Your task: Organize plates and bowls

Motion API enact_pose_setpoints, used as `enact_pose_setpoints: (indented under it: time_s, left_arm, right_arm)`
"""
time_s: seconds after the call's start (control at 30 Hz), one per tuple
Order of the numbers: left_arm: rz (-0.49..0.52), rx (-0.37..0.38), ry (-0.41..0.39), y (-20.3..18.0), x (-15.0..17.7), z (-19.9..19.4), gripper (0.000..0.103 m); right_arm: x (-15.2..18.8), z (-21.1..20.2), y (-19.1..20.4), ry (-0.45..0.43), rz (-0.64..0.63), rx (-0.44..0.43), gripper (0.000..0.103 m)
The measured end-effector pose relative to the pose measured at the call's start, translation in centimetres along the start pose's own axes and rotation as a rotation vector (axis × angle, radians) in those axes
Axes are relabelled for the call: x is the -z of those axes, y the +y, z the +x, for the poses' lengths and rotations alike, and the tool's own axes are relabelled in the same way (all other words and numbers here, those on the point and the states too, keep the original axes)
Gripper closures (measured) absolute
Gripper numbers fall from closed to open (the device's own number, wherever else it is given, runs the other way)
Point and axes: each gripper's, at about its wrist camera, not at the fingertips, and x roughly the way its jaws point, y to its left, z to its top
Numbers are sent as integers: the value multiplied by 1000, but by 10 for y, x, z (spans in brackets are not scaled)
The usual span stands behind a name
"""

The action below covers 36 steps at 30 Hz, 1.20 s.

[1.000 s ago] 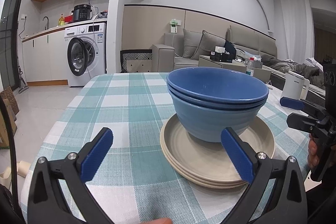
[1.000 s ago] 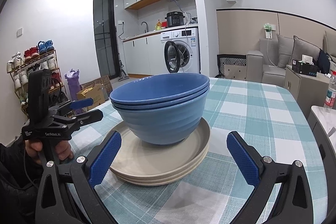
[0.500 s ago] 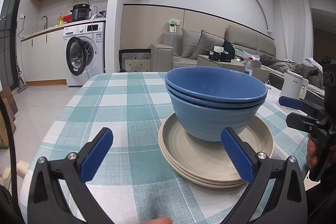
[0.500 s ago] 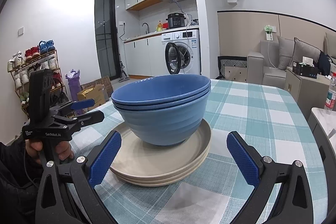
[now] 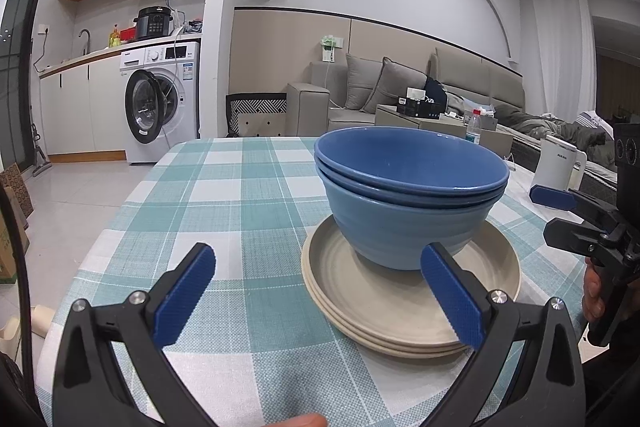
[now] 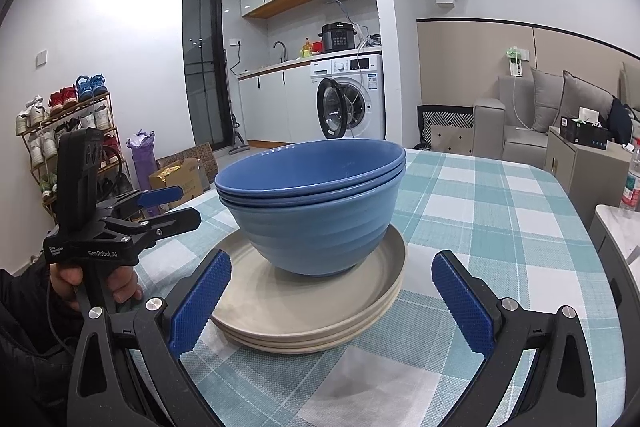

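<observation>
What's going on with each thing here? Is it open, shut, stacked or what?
Left tool: open, holding nothing.
Right tool: open, holding nothing.
Blue bowls: nested, upright, on the top plate.
Beige plates: stacked flat on the table.
Washing machine door: open.
Checked tablecloth: spread flat.
White kettle: upright, lid down.

Three blue bowls [image 5: 408, 203] sit nested in one stack at the centre of the frame. Under them lie three beige plates [image 5: 400, 311], also in one stack, on the one checked tabletop [image 5: 240, 203]. Two tools show: the left tool [image 5: 316, 299] and the right tool [image 6: 332, 301], each with two blue-padded fingers.
</observation>
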Motion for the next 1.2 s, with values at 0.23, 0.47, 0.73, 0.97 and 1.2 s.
enact_pose_setpoints:
  time_s: [0.23, 0.47, 0.73, 0.97, 1.2]
  left_arm:
    - [0, 0, 0, 0, 0, 0, 0]
    - [1, 0, 0, 0, 0, 0, 0]
    - [1, 1, 0, 0, 0, 0, 0]
    - [1, 1, 0, 0, 0, 0, 0]
    - [2, 1, 0, 0, 0, 0, 0]
  right_arm:
    - [0, 0, 0, -2, 1, 1, 1]
    - [0, 1, 0, -2, -1, -1, 1]
    - [0, 2, 0, 1, -3, -4, 1]
    - [0, 2, 0, 1, -3, -6, 1]
    - [0, 2, 0, 0, -4, -5, 1]
